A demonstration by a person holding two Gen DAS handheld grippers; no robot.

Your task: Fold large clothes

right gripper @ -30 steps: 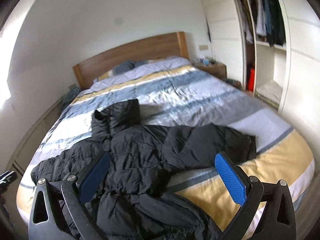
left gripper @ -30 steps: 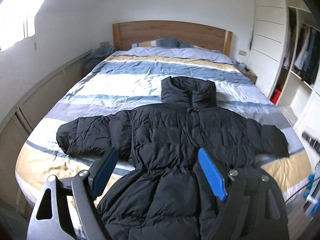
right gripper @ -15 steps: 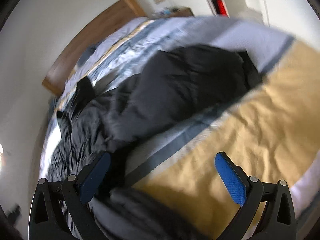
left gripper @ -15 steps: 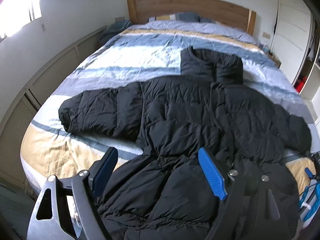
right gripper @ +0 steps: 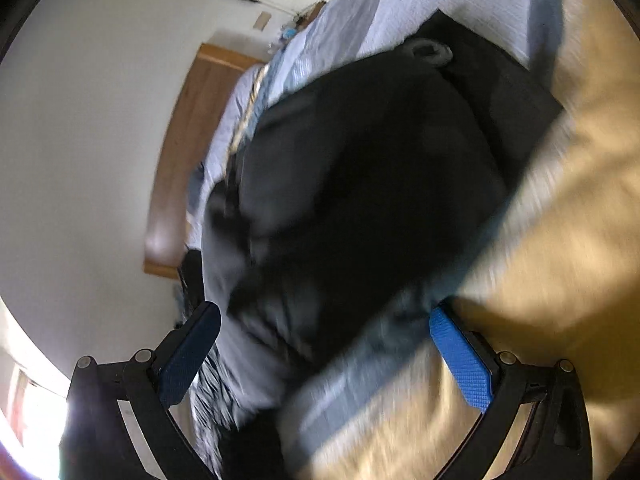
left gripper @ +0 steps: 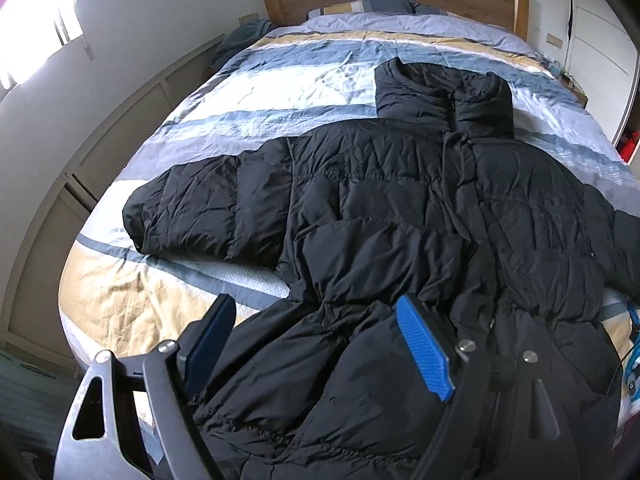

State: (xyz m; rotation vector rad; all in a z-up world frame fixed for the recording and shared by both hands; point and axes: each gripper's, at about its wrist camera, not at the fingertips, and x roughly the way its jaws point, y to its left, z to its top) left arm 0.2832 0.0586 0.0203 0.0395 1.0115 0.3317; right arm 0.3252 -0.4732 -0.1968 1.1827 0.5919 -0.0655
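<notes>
While spread on bed: one jacket | left gripper, right gripper: both wide, empty

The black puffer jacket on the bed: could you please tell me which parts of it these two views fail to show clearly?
- Jacket hem: left wrist view, hidden behind the open left hand-held gripper and cut by the bottom edge.
- Its sleeve on the right: left wrist view, cut off by the right edge.
- Quilting and sleeve cuff: right wrist view, smeared by motion blur beyond the open right hand-held gripper.
</notes>
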